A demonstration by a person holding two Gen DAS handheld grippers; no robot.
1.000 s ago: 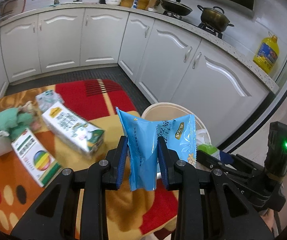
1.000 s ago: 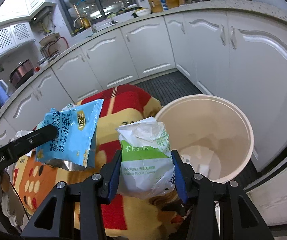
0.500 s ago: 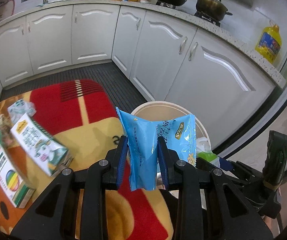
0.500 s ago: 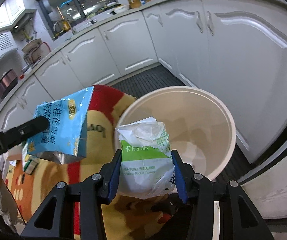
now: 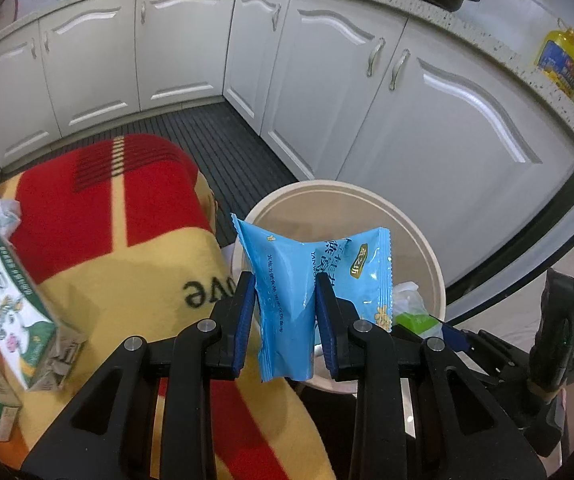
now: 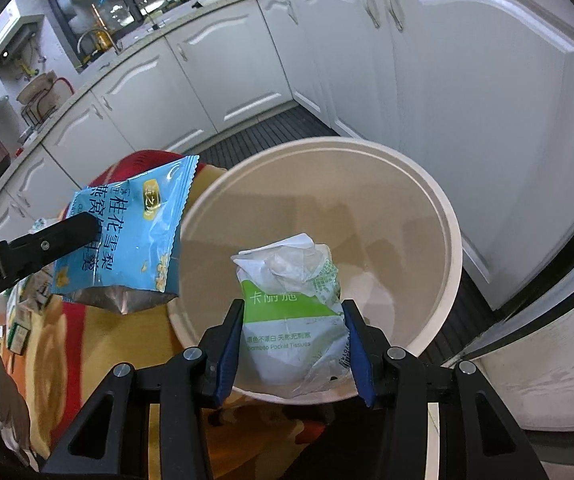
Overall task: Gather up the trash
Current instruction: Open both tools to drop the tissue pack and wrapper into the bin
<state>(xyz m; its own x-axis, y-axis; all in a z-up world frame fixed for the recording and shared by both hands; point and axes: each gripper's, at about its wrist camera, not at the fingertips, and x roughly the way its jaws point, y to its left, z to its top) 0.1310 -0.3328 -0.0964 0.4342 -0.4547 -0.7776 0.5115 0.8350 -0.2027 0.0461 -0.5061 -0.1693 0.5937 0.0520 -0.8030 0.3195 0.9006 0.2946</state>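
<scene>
Crinkled blue foil snack wrapper (image 5: 287,308), torn end showing silver lining, Chinese print plus a small gold-green logo badge, is pinched between the blue pads of the left gripper (image 5: 285,316), hanging at the near rim of the round beige plastic bin (image 6: 443,216). Soft white-and-green plastic tissue pack (image 6: 293,316), printed "Bamboo Pocket Tissues" under green Chinese characters, crumpled at the top, is clamped in the right gripper (image 6: 293,344) directly over the bin's open mouth. Bin wall is smooth; contents hard to tell. Beside the bin, a red-and-yellow fleece blanket (image 5: 99,248) with black lettering ending "ove" carries a white-green drink carton (image 5: 11,312) with Chinese print. Glossy white cabinet doors (image 5: 427,120) behind, yellow oil bottle (image 5: 561,60) on the speckled counter.
</scene>
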